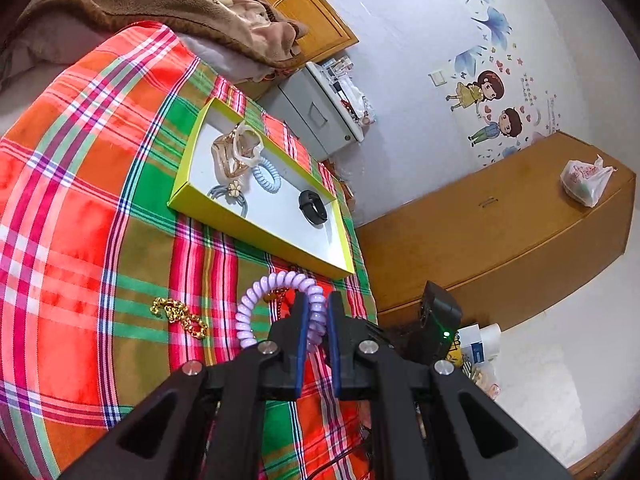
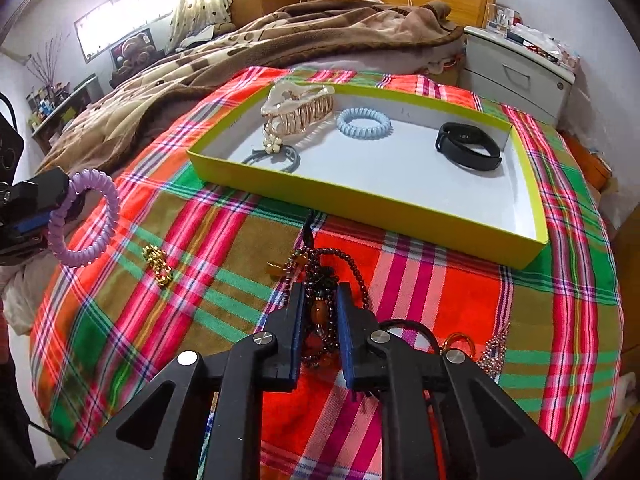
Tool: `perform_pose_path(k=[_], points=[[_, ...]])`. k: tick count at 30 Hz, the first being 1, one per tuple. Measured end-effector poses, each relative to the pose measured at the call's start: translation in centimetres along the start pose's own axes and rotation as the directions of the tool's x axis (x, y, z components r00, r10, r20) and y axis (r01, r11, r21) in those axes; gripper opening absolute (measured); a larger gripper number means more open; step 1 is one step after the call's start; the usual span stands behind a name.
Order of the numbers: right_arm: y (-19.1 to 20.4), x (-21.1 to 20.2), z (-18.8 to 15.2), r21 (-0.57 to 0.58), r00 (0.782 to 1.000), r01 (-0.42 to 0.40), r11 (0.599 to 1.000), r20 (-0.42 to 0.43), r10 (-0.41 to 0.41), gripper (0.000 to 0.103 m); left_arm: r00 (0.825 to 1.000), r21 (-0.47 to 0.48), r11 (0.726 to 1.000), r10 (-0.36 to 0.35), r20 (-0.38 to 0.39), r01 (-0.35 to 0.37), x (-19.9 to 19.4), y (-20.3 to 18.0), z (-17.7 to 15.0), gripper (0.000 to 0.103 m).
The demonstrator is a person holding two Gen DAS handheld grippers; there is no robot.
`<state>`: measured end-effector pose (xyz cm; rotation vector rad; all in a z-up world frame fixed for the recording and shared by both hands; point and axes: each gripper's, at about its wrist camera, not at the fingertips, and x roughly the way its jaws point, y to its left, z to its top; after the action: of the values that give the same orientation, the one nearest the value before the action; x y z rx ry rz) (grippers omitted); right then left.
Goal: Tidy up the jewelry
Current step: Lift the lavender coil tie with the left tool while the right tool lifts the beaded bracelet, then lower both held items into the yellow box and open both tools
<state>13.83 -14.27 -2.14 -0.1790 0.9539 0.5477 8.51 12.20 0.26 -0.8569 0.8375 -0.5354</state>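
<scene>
In the left wrist view, the left gripper [image 1: 318, 312] sits at bottom centre with its jaws pinched on one side of a lilac spiral plastic hair tie [image 1: 276, 300], the rest of the coil arching free to the left of the fingers; the right wrist view shows the same coil [image 2: 86, 220] hanging at the left edge, lifted clear of the red, green and orange plaid cloth [image 2: 440, 300]. The step in hand looks like carrying this tie to the shallow yellow-green cardboard tray with a white floor [image 1: 256, 232], which lies in the middle of the left view and across the upper centre of the right view. It already holds a pale blue spiral hair tie [image 2: 363, 122], a beige claw hair clip [image 2: 298, 108], a grey elastic with a cream flower [image 2: 276, 152] and a black wristband [image 2: 468, 146]. To do it well, lift high enough that the dangling loop clears the near wall, aim for the bare white floor between the blue tie and the wristband, and open only once the coil is low. The right gripper [image 2: 318, 308], bottom centre of its view, has its jaws narrowly apart around a dark beaded necklace with an amber bead [image 2: 324, 280] on the cloth; whether they actually press it I cannot tell. A small gold bead chain [image 2: 158, 266] lies left of it, still outside the tray.
</scene>
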Motion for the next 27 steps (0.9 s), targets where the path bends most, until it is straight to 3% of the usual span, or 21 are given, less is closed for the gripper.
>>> perform_pose_path(k=[17, 27], points=[[-0.7, -4.7, 2.5, 0.024, 0.992, -0.006, 1.0, 0.125, 0.003, 0.015, 1.0, 0.078, 0.997, 0.015, 0.01, -0.016, 0.2, -3.2, 2.1, 0.01], [-3.2, -5.4, 5.1, 0.053, 0.986, 0.01, 0.999, 0.163, -0.018, 0.015, 1.0, 0.139, 0.99, 0.012, -0.007, -0.011, 2.9, -5.3, 5.2, 0.01]])
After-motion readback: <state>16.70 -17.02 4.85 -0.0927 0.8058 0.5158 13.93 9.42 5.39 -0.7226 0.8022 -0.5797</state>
